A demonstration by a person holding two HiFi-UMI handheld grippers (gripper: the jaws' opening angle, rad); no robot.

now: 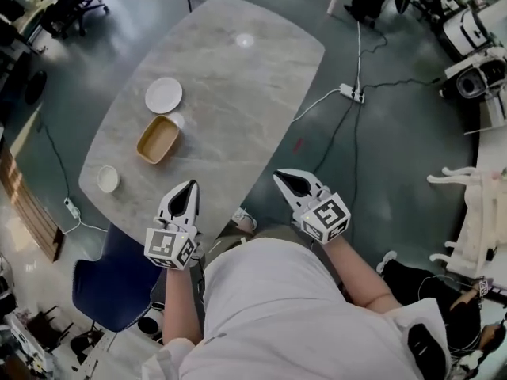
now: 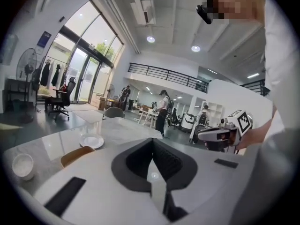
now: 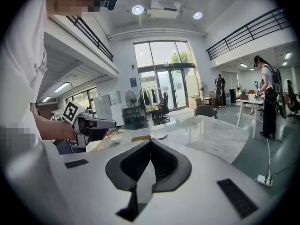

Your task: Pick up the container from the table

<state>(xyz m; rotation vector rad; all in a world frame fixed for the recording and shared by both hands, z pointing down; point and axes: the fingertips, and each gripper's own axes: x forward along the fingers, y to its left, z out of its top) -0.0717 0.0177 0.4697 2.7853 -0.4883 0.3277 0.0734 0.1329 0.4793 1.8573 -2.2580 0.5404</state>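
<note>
Head view, observations as found:

- The container (image 1: 158,139), a tan oblong dish, sits empty on the grey marbled table (image 1: 238,93), towards the table's left side. It is untouched by either tool.
- A white plate (image 1: 163,95) lies near the container at its 12 o'clock. A small white bowl (image 1: 108,179) stands apart at its 8 o'clock, near the table edge.
- The left gripper (image 1: 190,184) is over the near edge of the table, with the container at roughly its 11 o'clock and well apart from it. Its jaws are clenched together with nothing between them, as confirmed in the left gripper view (image 2: 152,139).
- The right gripper (image 1: 279,175) is at the left one's 3 o'clock, beyond the table's near right edge and over the floor. Its jaws likewise meet at the tips and grasp nothing, as seen in the right gripper view (image 3: 150,141).
- A blue chair (image 1: 111,279) stands at the person's 9 o'clock (partly under the table edge).
- A power strip (image 1: 352,93) lies on the floor at the table's 3 o'clock
</note>
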